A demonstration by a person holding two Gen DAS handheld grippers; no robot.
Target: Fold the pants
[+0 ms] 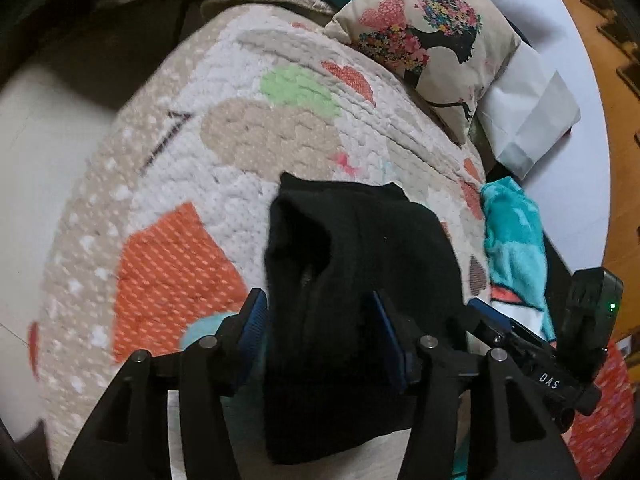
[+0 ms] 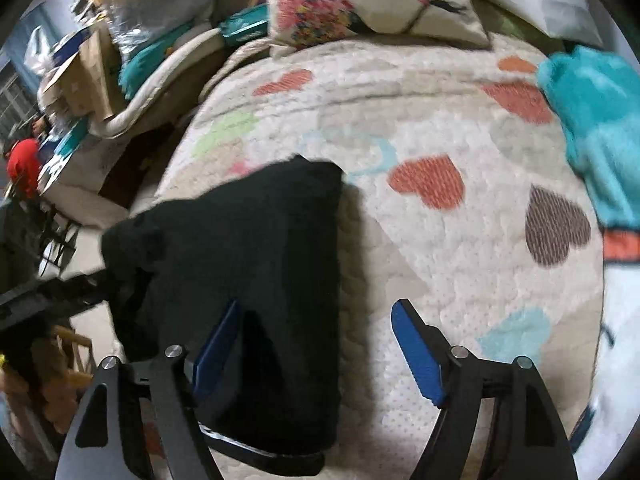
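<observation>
The black pants (image 1: 352,264) lie folded into a compact bundle on a cream quilt with coloured hearts (image 1: 248,140). In the left wrist view my left gripper (image 1: 320,328) stands open with the bundle between its blue pads, not pressed on it. My right gripper shows there at the right (image 1: 500,324), beside the pants. In the right wrist view the pants (image 2: 256,264) lie at the left; my right gripper (image 2: 320,348) is open, its left pad over the pants' edge, its right pad over bare quilt (image 2: 460,272).
A floral cushion (image 1: 424,36) and a white pillow (image 1: 528,116) lie at the far end of the bed. A turquoise blanket (image 2: 600,128) lies at the right. Boxes and bags (image 2: 120,40) are piled at the far left, beyond the bed's edge.
</observation>
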